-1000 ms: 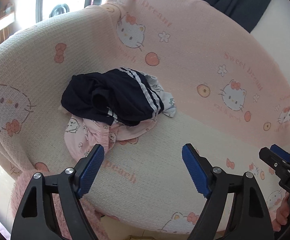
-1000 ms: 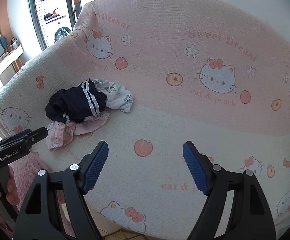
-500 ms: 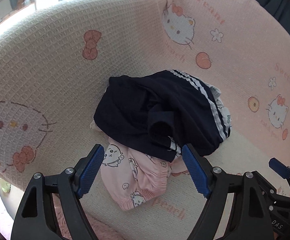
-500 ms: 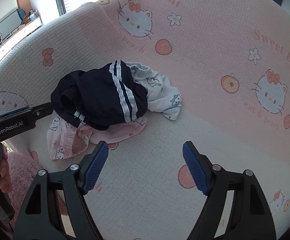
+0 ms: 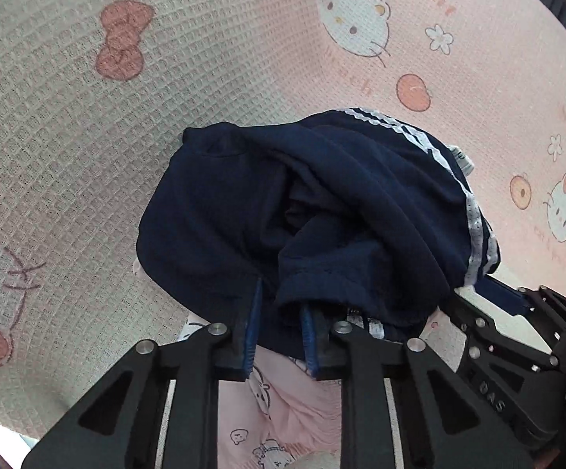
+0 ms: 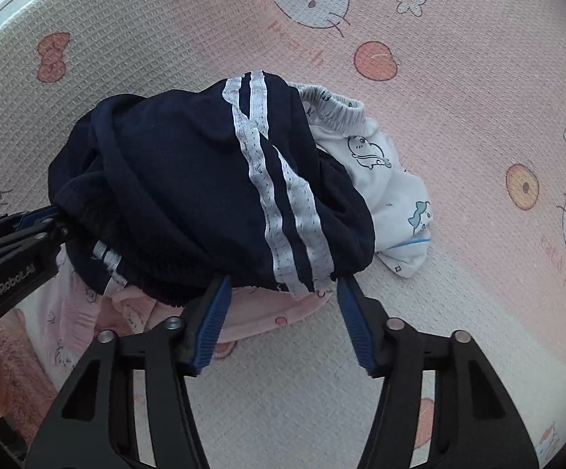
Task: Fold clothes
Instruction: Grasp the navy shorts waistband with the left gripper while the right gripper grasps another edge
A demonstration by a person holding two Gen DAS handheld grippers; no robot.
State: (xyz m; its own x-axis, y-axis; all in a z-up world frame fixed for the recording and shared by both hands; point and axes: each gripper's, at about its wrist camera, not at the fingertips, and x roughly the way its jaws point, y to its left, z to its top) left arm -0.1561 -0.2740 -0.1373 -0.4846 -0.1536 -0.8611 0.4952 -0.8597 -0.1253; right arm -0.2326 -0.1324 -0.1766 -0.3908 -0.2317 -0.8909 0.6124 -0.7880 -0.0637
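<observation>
Here the left gripper (image 5: 279, 332) is closing, its blue pads pinching a fold of the crumpled navy shorts with white side stripes (image 5: 322, 211) at their six o'clock edge. The right gripper (image 6: 281, 320) is closing too, its pads either side of the striped hem, not visibly pressing it. Under the shorts lie a pink printed garment (image 6: 244, 316) and, at three o'clock, a white cartoon-print garment (image 6: 388, 199). The pink-and-cream waffle-weave cat-print cover (image 6: 459, 344) spreads bare from three to six o'clock.
</observation>
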